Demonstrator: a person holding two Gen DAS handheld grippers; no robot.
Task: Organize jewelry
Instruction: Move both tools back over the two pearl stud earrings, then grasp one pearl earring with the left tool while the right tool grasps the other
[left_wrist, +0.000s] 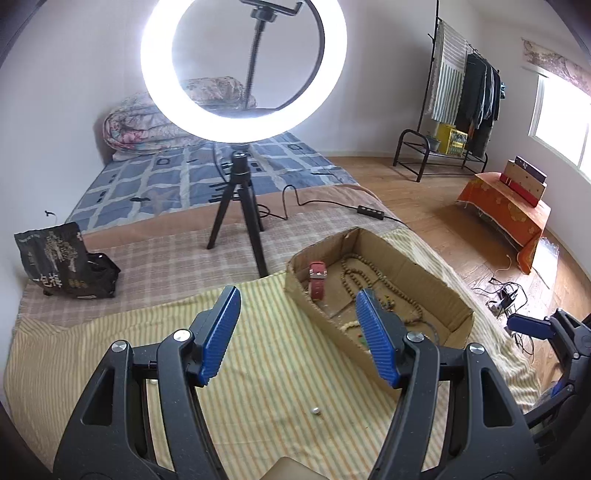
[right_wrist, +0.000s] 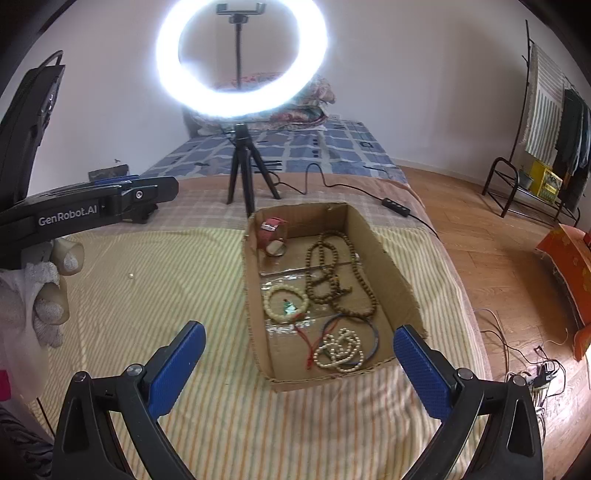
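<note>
A shallow cardboard box (right_wrist: 388, 258) (left_wrist: 417, 273) lies on the striped cloth. In it are a red watch (right_wrist: 271, 230) (left_wrist: 317, 280), a long brown bead necklace (right_wrist: 332, 280) (left_wrist: 354, 275), a cream bead bracelet (right_wrist: 285, 304), a white bead strand (right_wrist: 340, 350) and a blue cord (right_wrist: 375, 334). A small pearl-like bead (left_wrist: 316, 410) (right_wrist: 130, 275) lies loose on the cloth left of the box. My left gripper (left_wrist: 297, 332) is open and empty above the cloth near the box's left wall; it also shows in the right wrist view (right_wrist: 118, 184). My right gripper (right_wrist: 299, 363) is open and empty before the box's near wall.
A ring light on a black tripod (left_wrist: 240, 206) (right_wrist: 245, 173) stands behind the box, its cable and switch (right_wrist: 397, 206) running right. A black bag (left_wrist: 62, 264) sits at the left. The bed edge drops to wooden floor (right_wrist: 498, 266) on the right, with loose cables (right_wrist: 532, 373).
</note>
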